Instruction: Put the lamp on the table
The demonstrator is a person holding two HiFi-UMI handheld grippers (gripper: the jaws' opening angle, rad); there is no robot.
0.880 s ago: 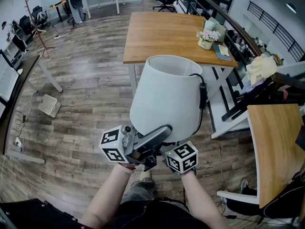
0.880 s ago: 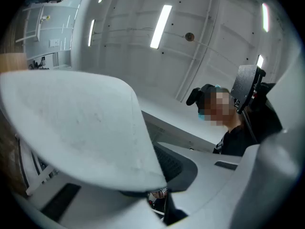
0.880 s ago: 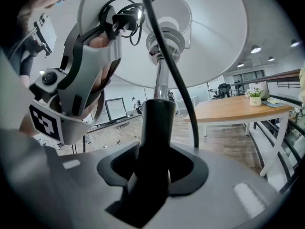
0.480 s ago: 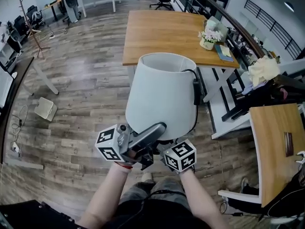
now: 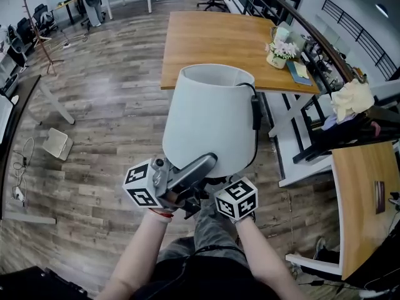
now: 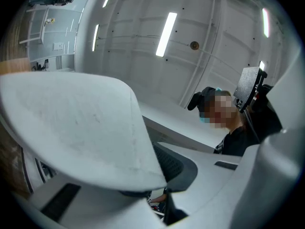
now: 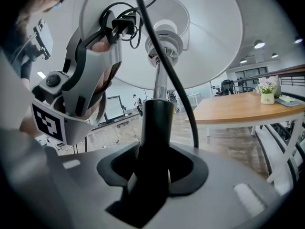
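Note:
The lamp's white shade (image 5: 212, 120) rises in front of me, its black cable with a switch (image 5: 255, 114) hanging down the right side. My left gripper (image 5: 209, 162) is shut on the shade's lower rim; the shade (image 6: 71, 132) fills the left gripper view and runs down between the jaws. My right gripper (image 7: 153, 168) is shut on the lamp's black stem (image 7: 157, 128) under the shade. The left gripper (image 7: 95, 56) also shows at the rim there. The wooden table (image 5: 212, 42) lies ahead, beyond the shade.
A flower pot (image 5: 279, 52) and books (image 5: 299, 70) sit at the table's right edge. A white-framed desk with clutter (image 5: 350, 105) and another wooden top (image 5: 362, 199) stand at the right. On the floor at the left lies a small box (image 5: 55, 144).
The lamp and both grippers have come closer to the wooden table, and the shade now overlaps its front edge. Both grips look unchanged.

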